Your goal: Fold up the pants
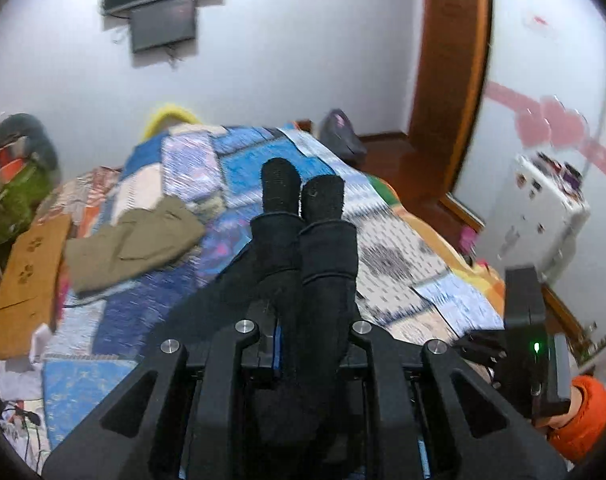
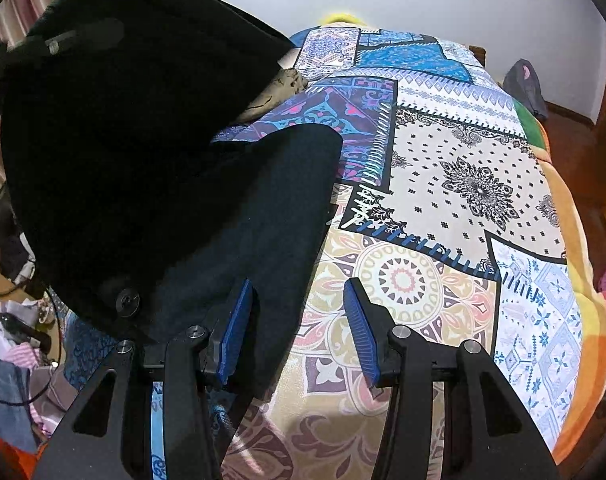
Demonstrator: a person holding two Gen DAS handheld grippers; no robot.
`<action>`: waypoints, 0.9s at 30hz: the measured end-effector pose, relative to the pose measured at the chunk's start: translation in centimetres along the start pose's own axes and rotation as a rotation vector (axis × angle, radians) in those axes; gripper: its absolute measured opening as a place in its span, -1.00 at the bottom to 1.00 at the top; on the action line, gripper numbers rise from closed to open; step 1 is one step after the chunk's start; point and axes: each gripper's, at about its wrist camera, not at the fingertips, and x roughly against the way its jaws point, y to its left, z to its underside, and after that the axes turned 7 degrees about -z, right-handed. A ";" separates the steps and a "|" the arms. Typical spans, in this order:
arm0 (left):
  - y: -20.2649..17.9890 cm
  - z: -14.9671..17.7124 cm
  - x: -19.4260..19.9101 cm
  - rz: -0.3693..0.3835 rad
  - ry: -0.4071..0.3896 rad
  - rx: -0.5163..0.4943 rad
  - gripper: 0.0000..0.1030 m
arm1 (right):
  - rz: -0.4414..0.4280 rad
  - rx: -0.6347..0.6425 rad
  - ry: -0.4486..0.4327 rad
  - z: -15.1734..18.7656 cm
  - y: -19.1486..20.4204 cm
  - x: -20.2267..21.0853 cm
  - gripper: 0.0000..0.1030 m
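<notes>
The black pants (image 1: 307, 248) are pinched in my left gripper (image 1: 309, 344), whose jaws are closed on the cloth; the two leg ends stick up in front of the camera above the bed. In the right wrist view the pants (image 2: 151, 152) hang as a large dark mass at the left, with one part lying on the patchwork bedspread (image 2: 443, 184). My right gripper (image 2: 299, 328) is open, its blue pads (image 2: 235, 332) apart, low over the bedspread at the edge of the black cloth. The right gripper's body (image 1: 531, 344) shows at the right of the left wrist view.
An olive-green garment (image 1: 135, 240) lies on the bed's left side, beside an orange cardboard piece (image 1: 27, 280). A dark bag (image 2: 525, 84) sits at the bed's far right corner. Clutter and cables lie left of the bed. A white cabinet (image 1: 543, 216) stands at the right.
</notes>
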 end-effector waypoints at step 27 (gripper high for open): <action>-2.4 5.0 1.3 0.185 0.148 0.056 -0.09 | 0.076 0.009 -0.163 -1.8 0.5 8.0 -0.14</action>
